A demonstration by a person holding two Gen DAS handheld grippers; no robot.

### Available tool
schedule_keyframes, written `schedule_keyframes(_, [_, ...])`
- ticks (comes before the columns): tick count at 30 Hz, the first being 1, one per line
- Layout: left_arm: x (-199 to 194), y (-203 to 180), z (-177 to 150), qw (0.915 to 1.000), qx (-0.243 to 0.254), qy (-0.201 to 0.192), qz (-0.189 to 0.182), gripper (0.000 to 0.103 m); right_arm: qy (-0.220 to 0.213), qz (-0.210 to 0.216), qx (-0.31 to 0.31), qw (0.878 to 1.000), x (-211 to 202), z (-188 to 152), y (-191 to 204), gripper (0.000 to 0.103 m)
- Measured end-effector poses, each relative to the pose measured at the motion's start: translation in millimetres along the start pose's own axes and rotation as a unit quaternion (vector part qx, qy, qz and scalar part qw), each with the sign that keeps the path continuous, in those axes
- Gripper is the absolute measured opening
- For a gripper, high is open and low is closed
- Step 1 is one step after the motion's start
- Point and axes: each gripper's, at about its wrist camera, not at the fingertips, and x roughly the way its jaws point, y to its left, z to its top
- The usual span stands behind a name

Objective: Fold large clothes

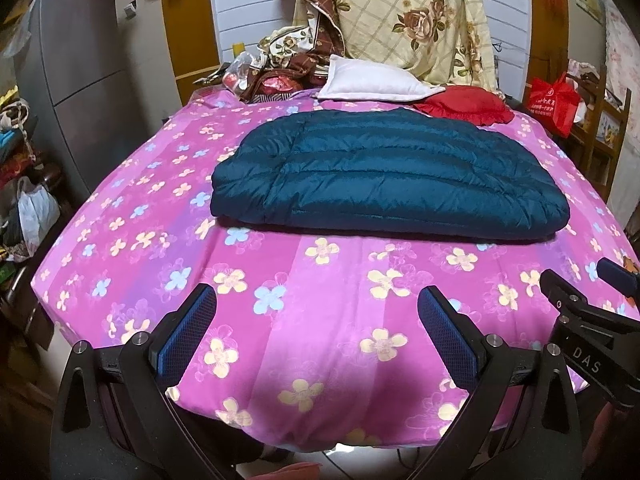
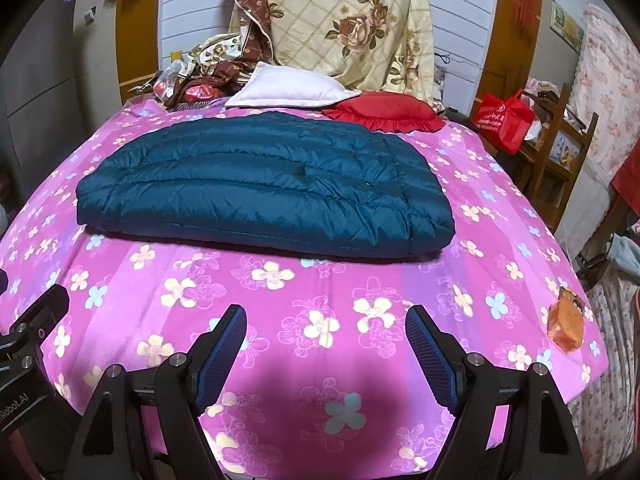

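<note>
A dark teal quilted down jacket (image 1: pixel 384 172) lies folded into a thick rectangle in the middle of the bed with the pink flowered sheet (image 1: pixel 320 280). It also shows in the right wrist view (image 2: pixel 260 188). My left gripper (image 1: pixel 316 308) is open and empty, held above the near part of the bed, well short of the jacket. My right gripper (image 2: pixel 326 328) is open and empty, beside the left one. The right gripper's body shows at the right edge of the left wrist view (image 1: pixel 588 320).
A white pillow (image 1: pixel 372 84), a red cushion (image 1: pixel 468 106) and a pile of bedding (image 1: pixel 288 64) lie at the far end. A floral quilt (image 1: pixel 412 12) hangs behind. An orange packet (image 2: pixel 566 320) lies near the bed's right edge. A red bag (image 2: pixel 506 120) and wooden shelf (image 2: pixel 560 148) stand right.
</note>
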Motion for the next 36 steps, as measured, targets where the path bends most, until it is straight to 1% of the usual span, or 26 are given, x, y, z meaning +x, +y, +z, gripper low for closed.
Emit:
schedule_keyframes(9, [10.9,3.8,-0.1,0.9997,-0.011,0.021,-0.008,0.101,-0.003,0.009,0.001,1.0,2.6,0.8,1.5,0.08])
schedule_keyframes(15, [12.6,3.9,-0.1,0.9996,-0.012,0.025,-0.011,0.101,-0.009,0.014,-0.007,1.0,1.0,1.2,4.8,0.08])
schedule_keyframes(36, [16.2,5.3,-2.9,0.9993,-0.017,0.033,-0.011,0.101,-0.024,0.025,-0.004,0.999,-3.8,0.5,6.0,0.08])
